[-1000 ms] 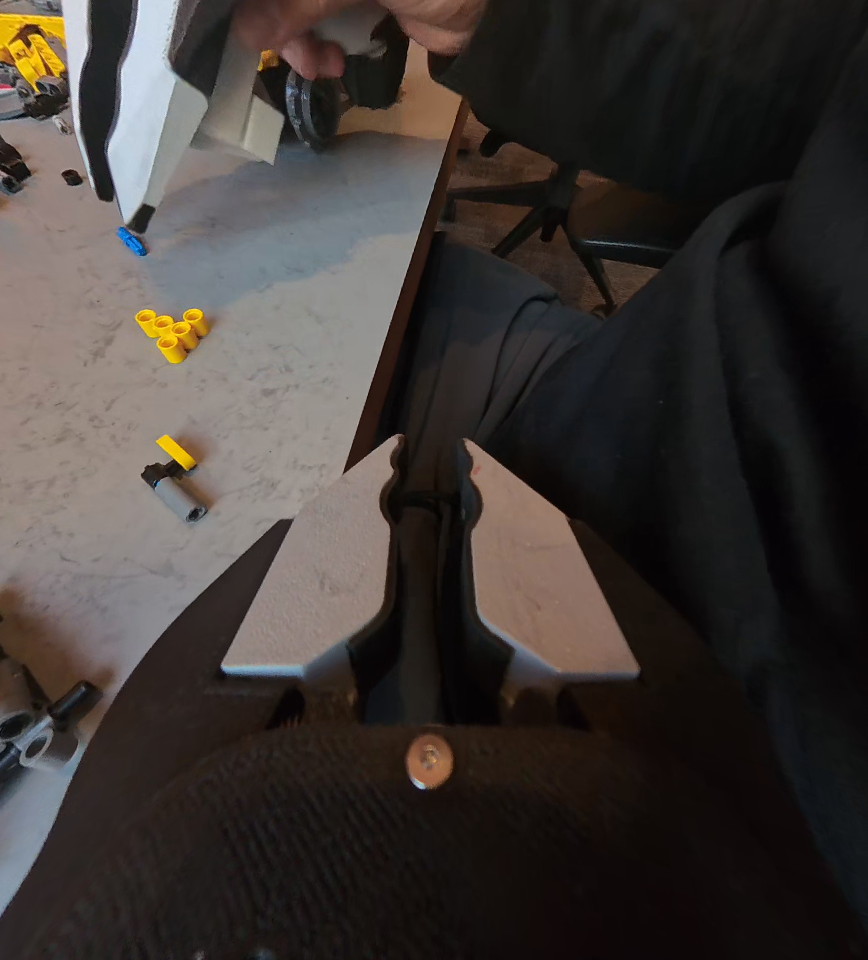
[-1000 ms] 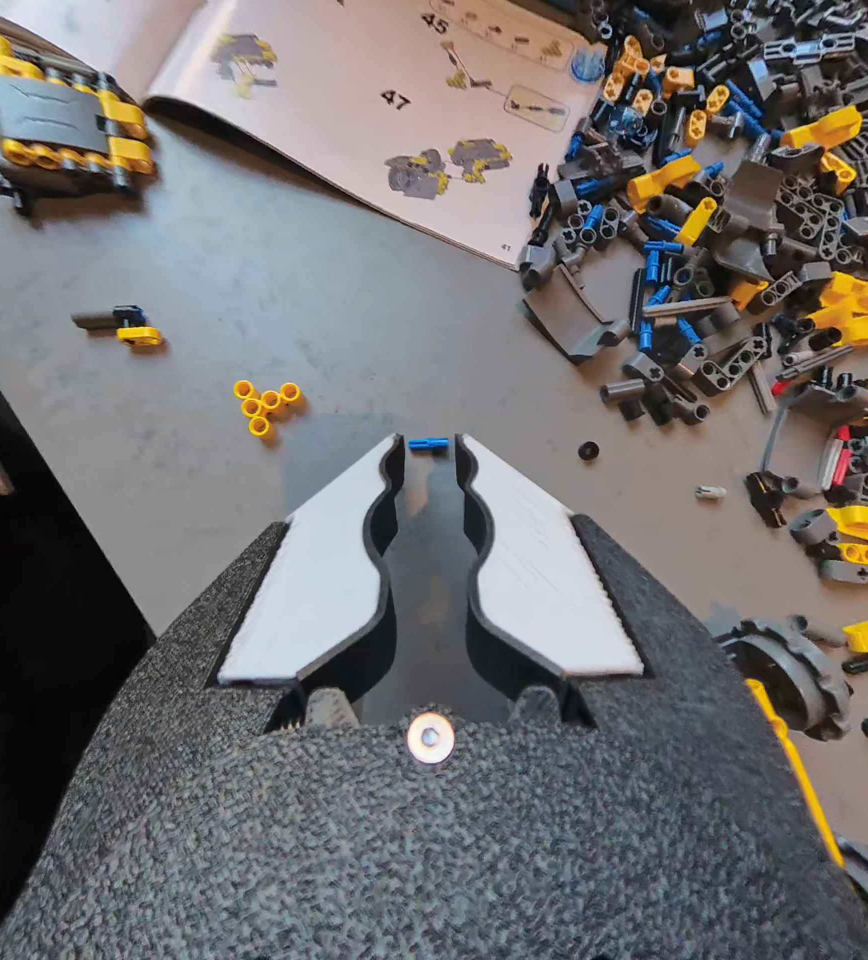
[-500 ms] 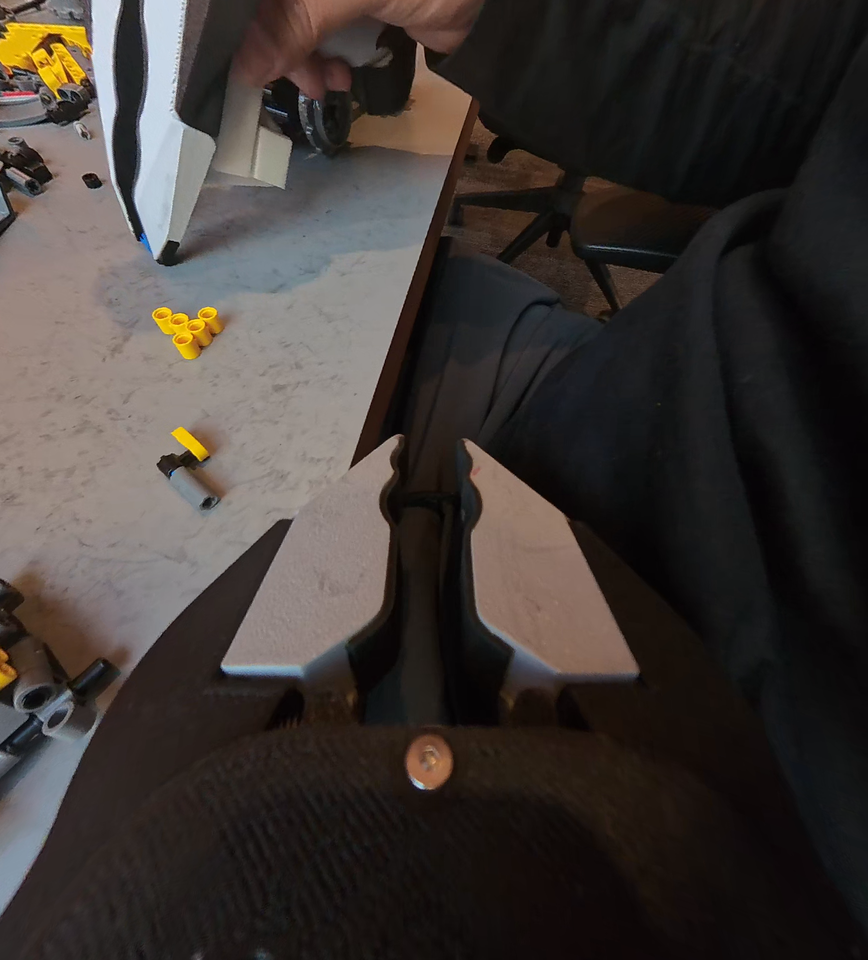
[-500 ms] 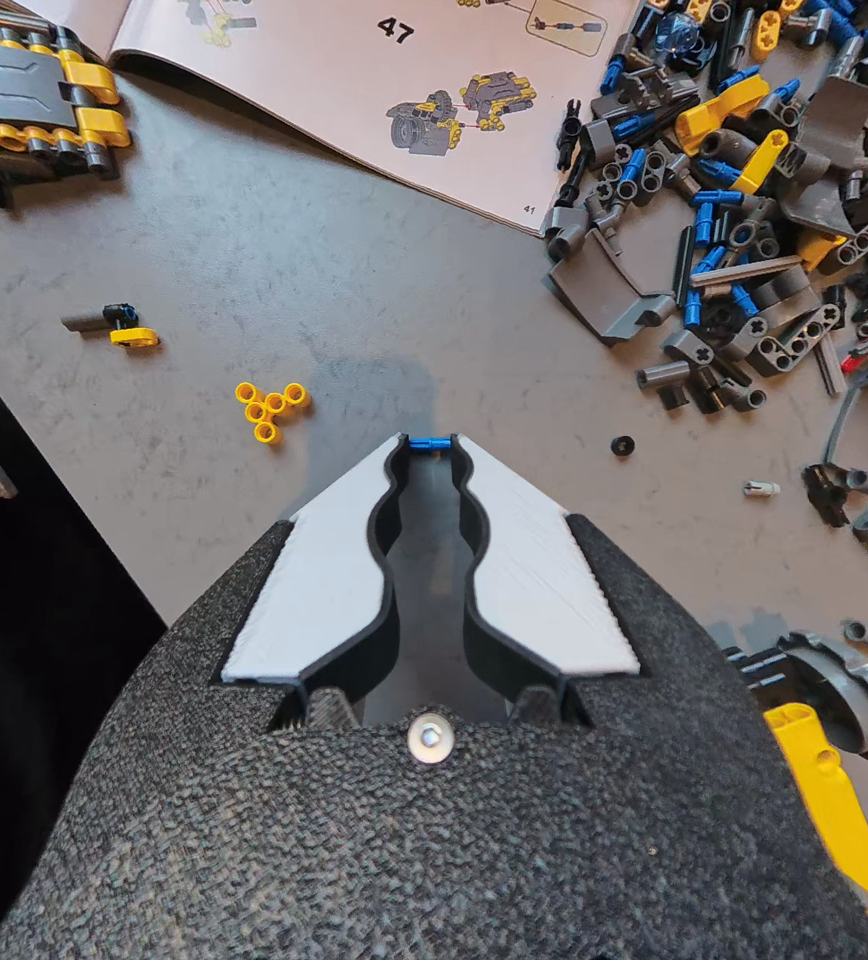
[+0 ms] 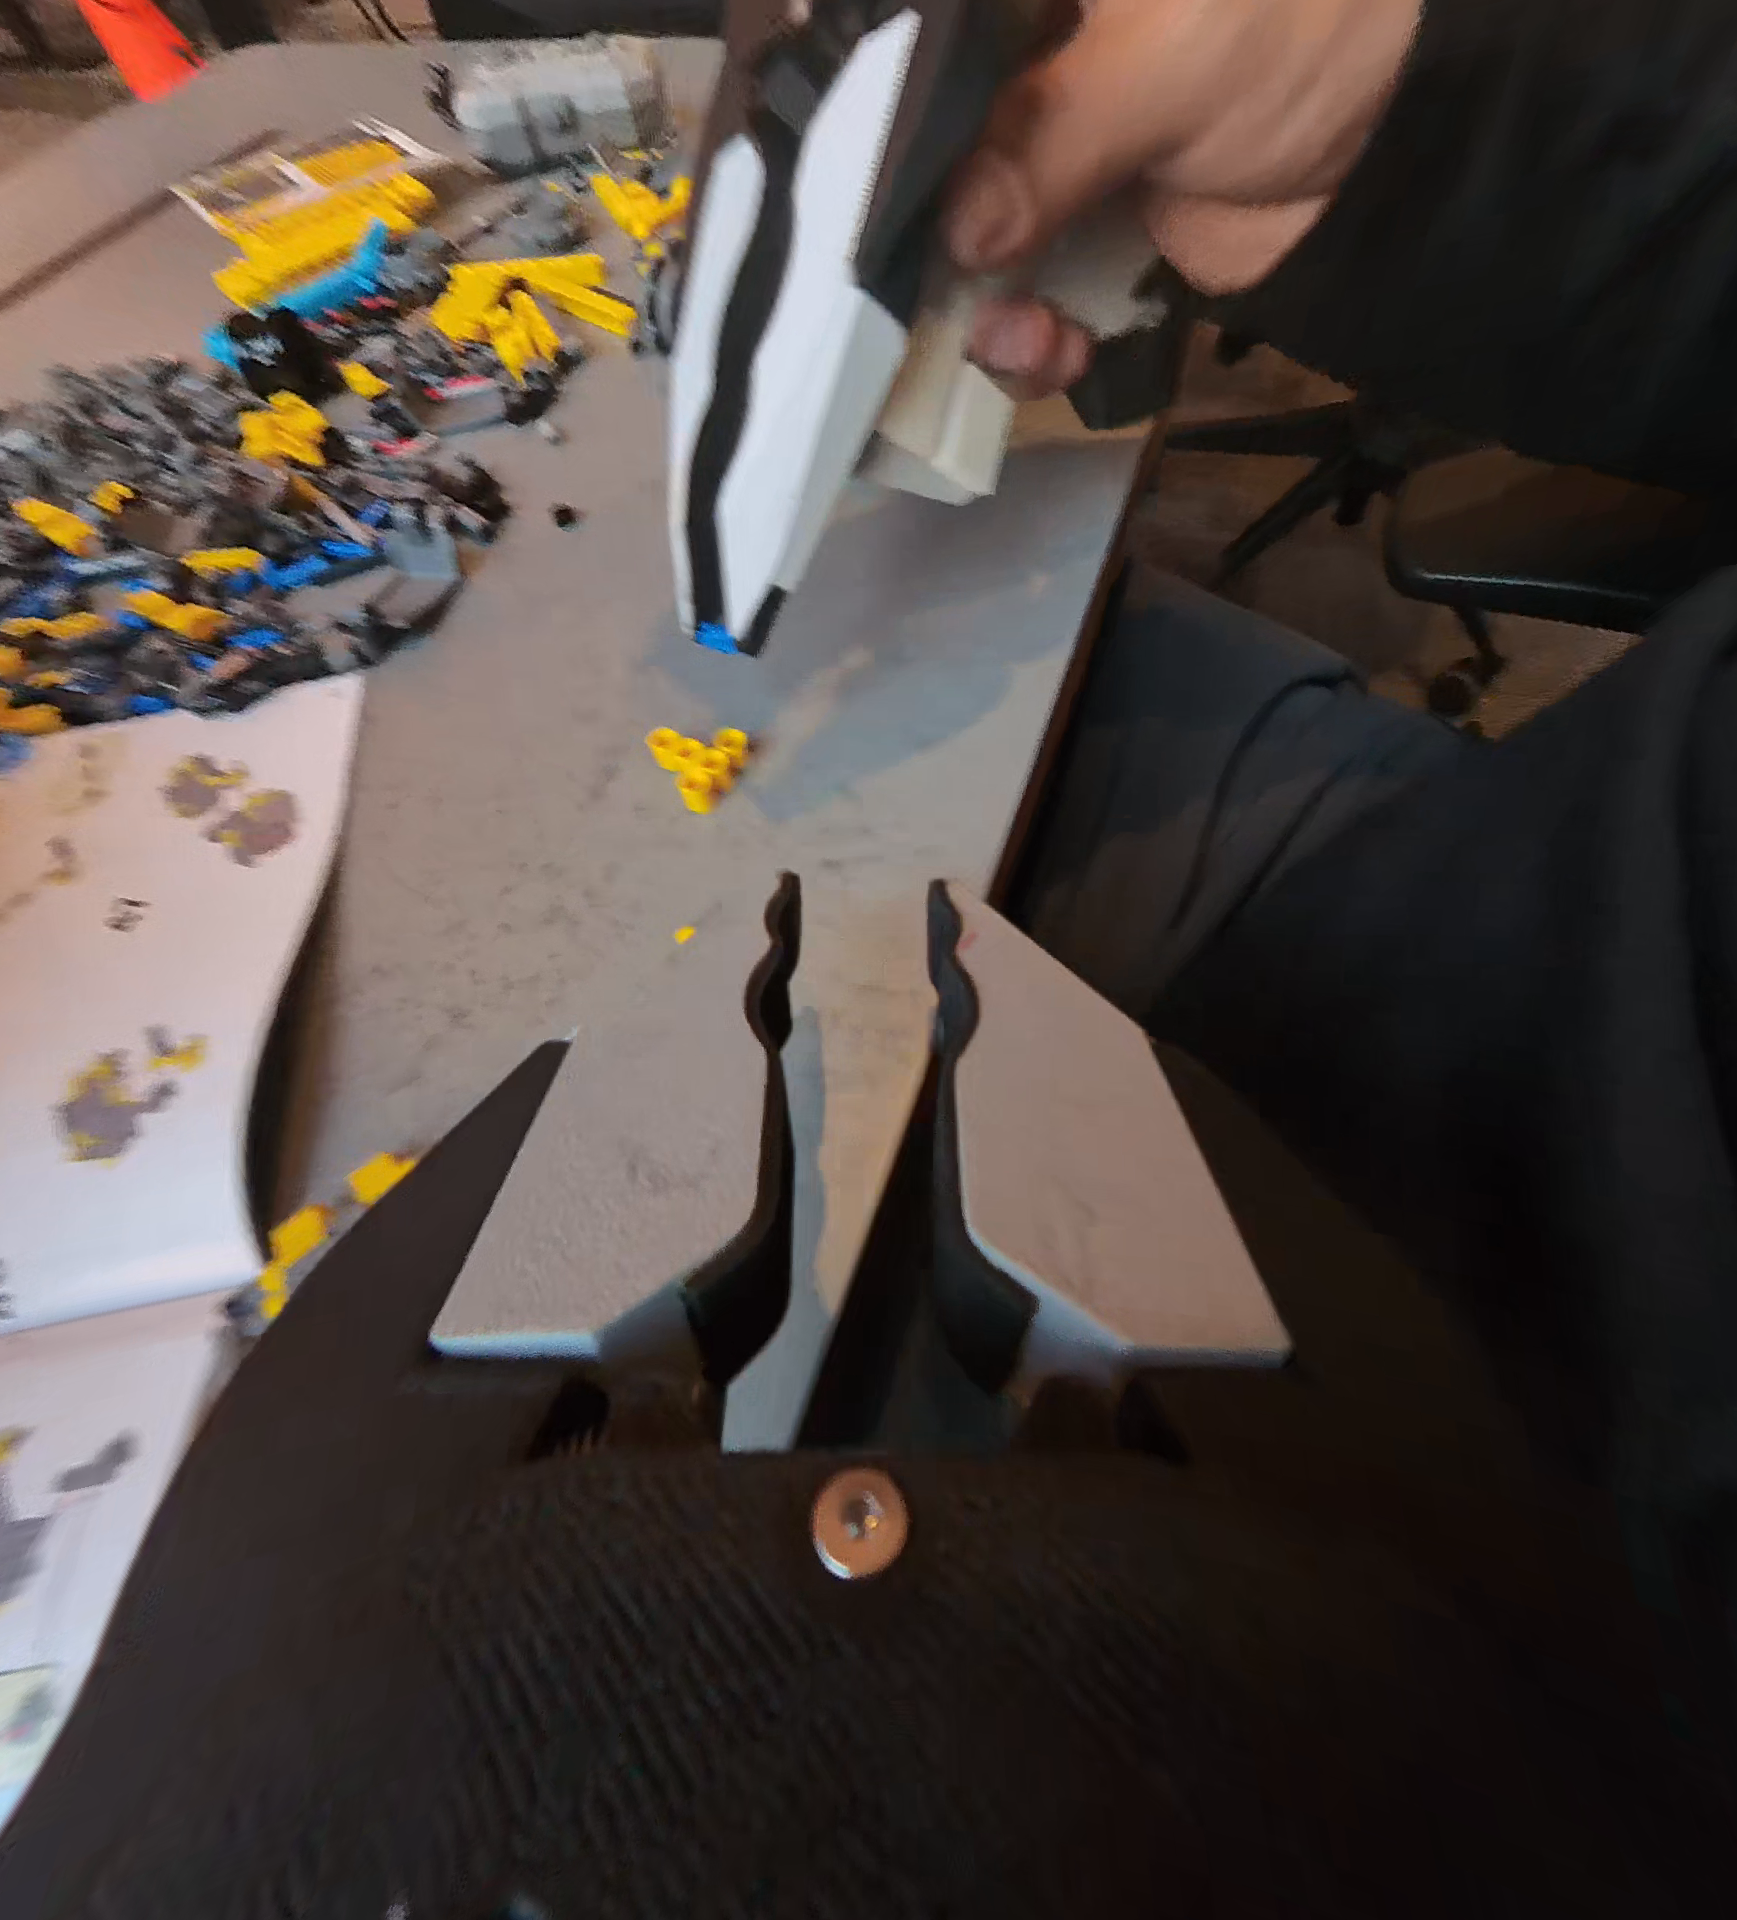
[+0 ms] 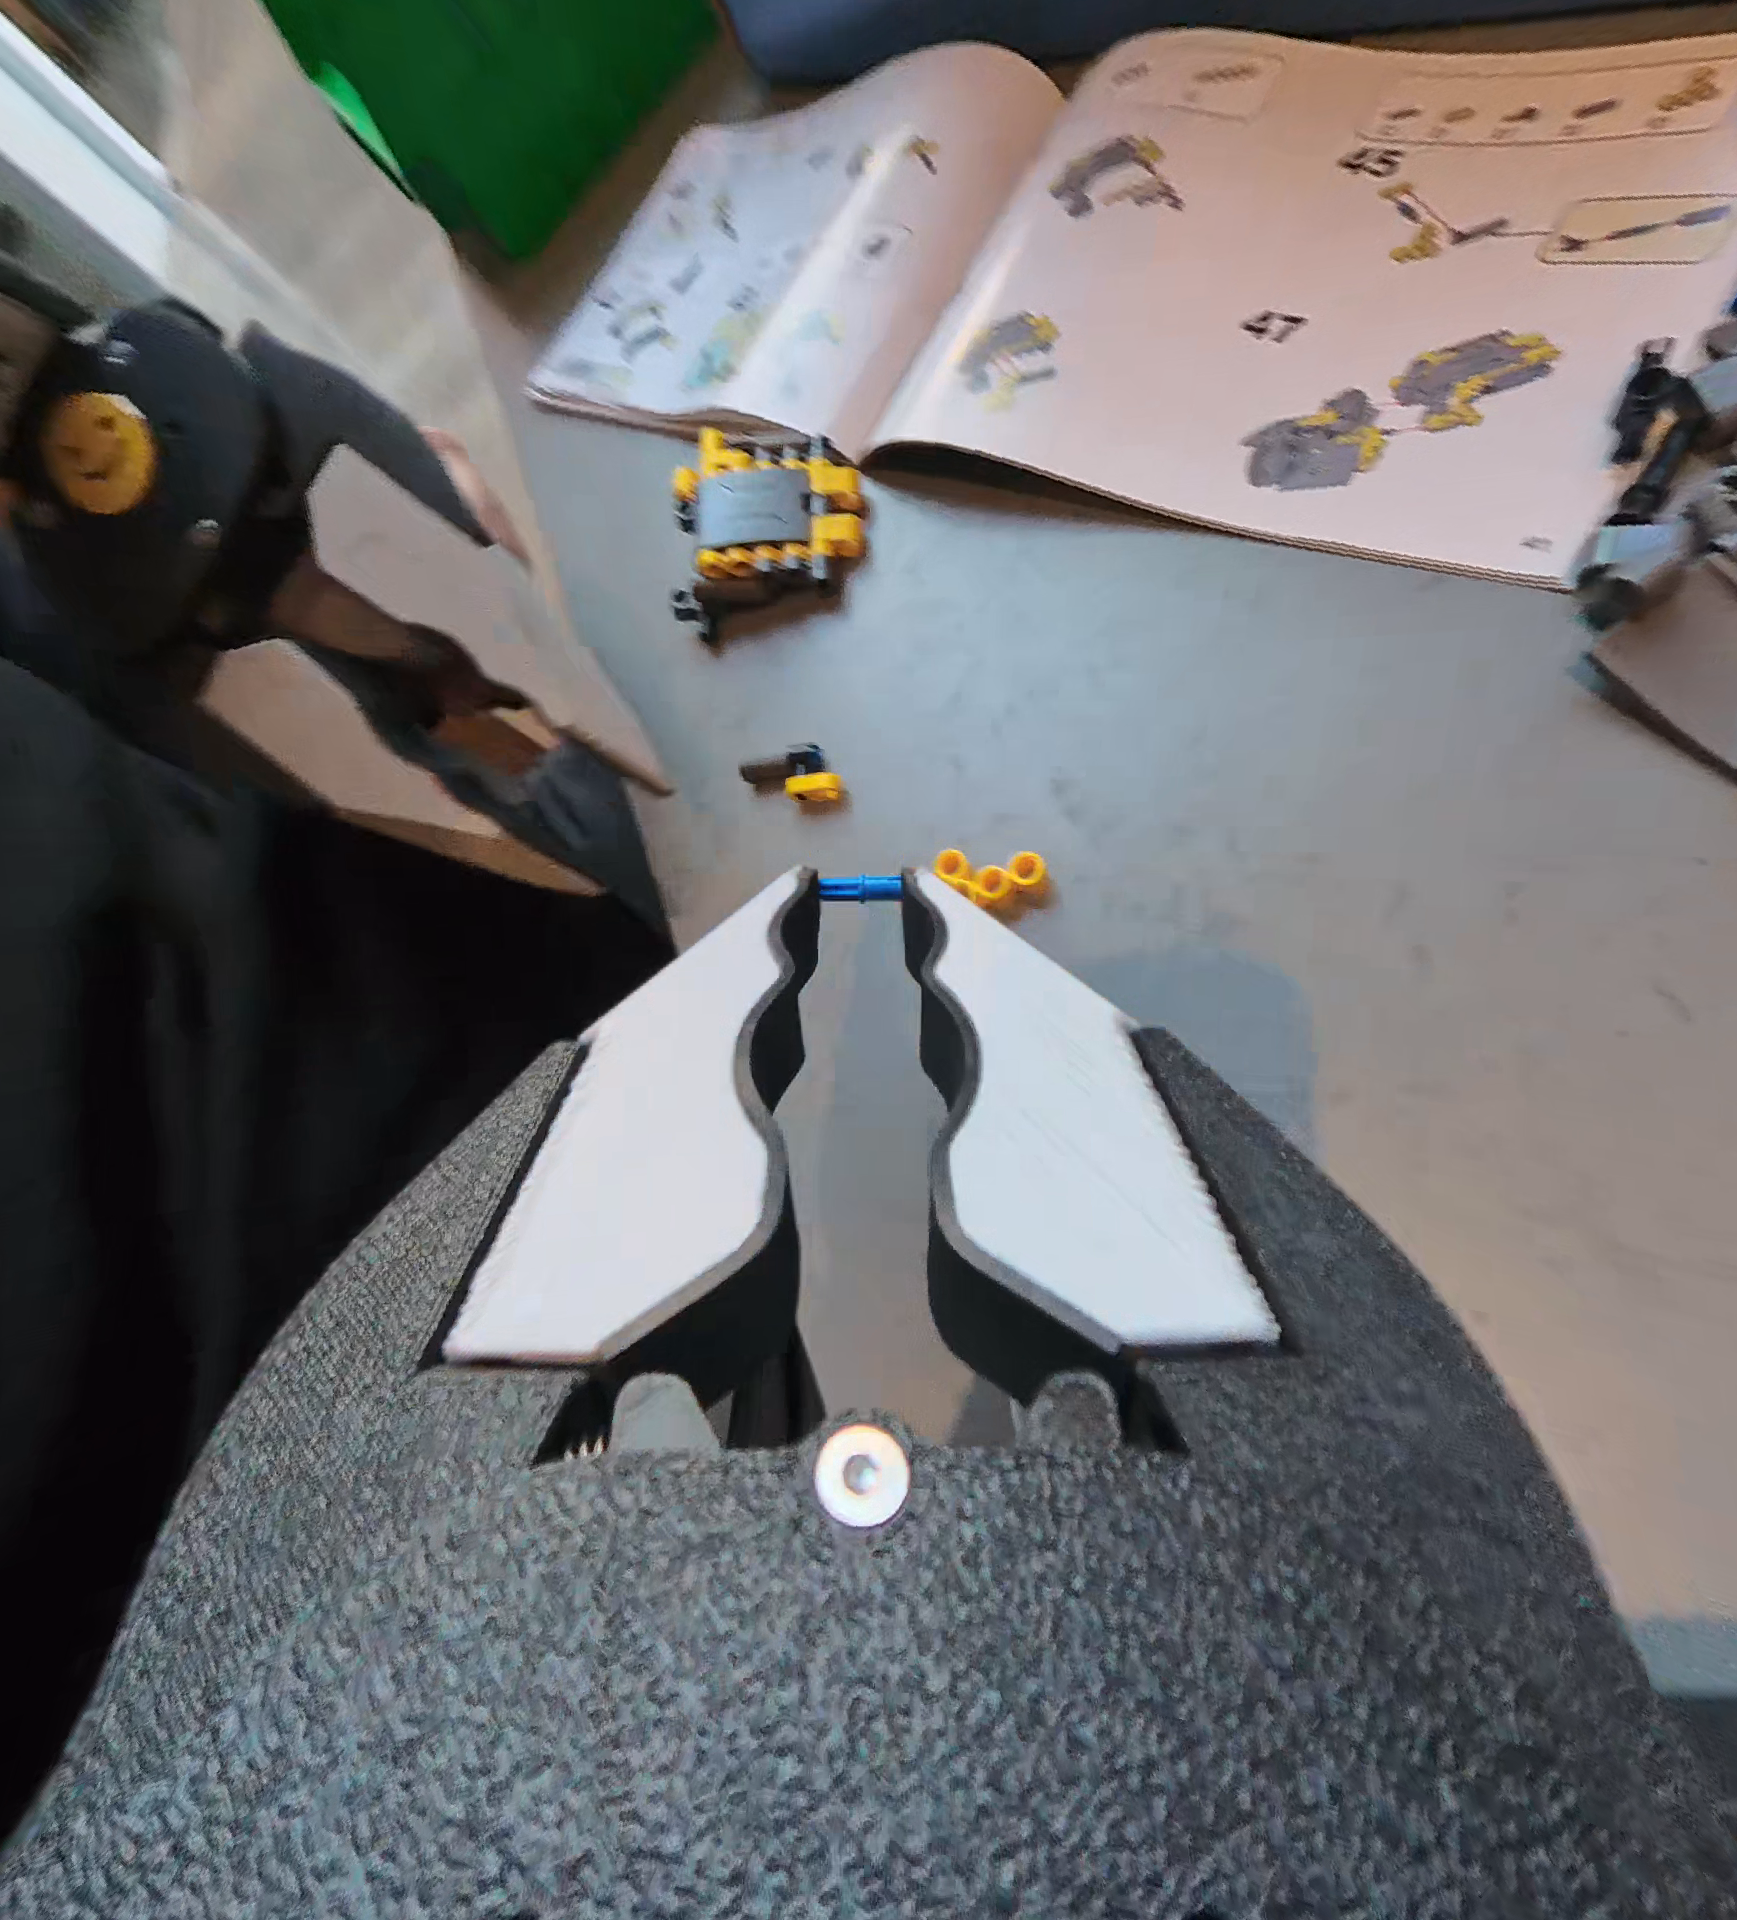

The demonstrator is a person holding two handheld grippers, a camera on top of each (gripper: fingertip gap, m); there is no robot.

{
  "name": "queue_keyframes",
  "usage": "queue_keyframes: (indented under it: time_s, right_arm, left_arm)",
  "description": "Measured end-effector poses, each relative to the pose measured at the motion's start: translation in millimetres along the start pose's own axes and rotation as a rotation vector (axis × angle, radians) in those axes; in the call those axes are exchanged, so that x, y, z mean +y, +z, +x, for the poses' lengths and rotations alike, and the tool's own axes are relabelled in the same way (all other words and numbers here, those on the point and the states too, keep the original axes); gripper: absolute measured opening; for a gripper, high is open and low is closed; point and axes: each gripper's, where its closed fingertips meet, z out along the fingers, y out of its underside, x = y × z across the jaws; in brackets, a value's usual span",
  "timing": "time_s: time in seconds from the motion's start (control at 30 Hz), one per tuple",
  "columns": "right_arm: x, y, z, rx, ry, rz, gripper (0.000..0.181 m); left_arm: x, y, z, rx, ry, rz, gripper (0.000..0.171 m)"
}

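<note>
My right gripper (image 6: 859, 883) is shut on a small blue pin (image 6: 859, 886), which spans crosswise between the fingertips just above the grey table (image 6: 1259, 831). A yellow cluster of joined rings (image 6: 989, 881) lies just right of the tips. In the left wrist view the right gripper (image 5: 724, 623) hangs tip-down with the blue pin (image 5: 716, 636) above the yellow cluster (image 5: 698, 764). My left gripper (image 5: 862, 904) is open and empty, over the table near its front edge (image 5: 1051, 790). It also shows in the right wrist view (image 6: 376, 644).
An open instruction booklet (image 6: 1207, 312) lies at the back, also seen in the left wrist view (image 5: 64, 987). A yellow-grey assembly (image 6: 765, 514) and a small grey-yellow piece (image 6: 791, 777) lie near it. A pile of loose parts (image 5: 168, 520) fills the far side. A person's dark-clothed legs (image 5: 1363, 935) are beside the table edge. About 7 centimeters separates my left fingertips from my right.
The right gripper closed on the blue pin, lifted it off the table and carried it toward the yellow cluster. The left gripper swung from over the lap to over the table.
</note>
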Motion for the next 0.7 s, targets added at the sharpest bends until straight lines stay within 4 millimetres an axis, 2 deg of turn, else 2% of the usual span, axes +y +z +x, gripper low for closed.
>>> queue_keyframes:
  time_s: [0.13,0.27,0.47,0.7]
  right_arm:
    - [-7,1,-16,-0.129,0.049,0.058,0.014]
    - [-11,1,-34,-0.27,0.113,0.095,0.014]
    - [-11,-2,-43,-0.419,0.241,0.145,0.015]
    - [-11,-4,-46,-0.492,0.314,0.176,0.014]
  left_arm:
    - [-12,3,-20,-0.048,0.076,-0.028,0.024]
    - [-25,14,-25,-0.066,0.159,-0.031,0.022]
    - [-34,24,-19,-0.07,0.247,-0.01,0.017]
    - [-45,25,-12,-0.077,0.308,0.038,0.009]
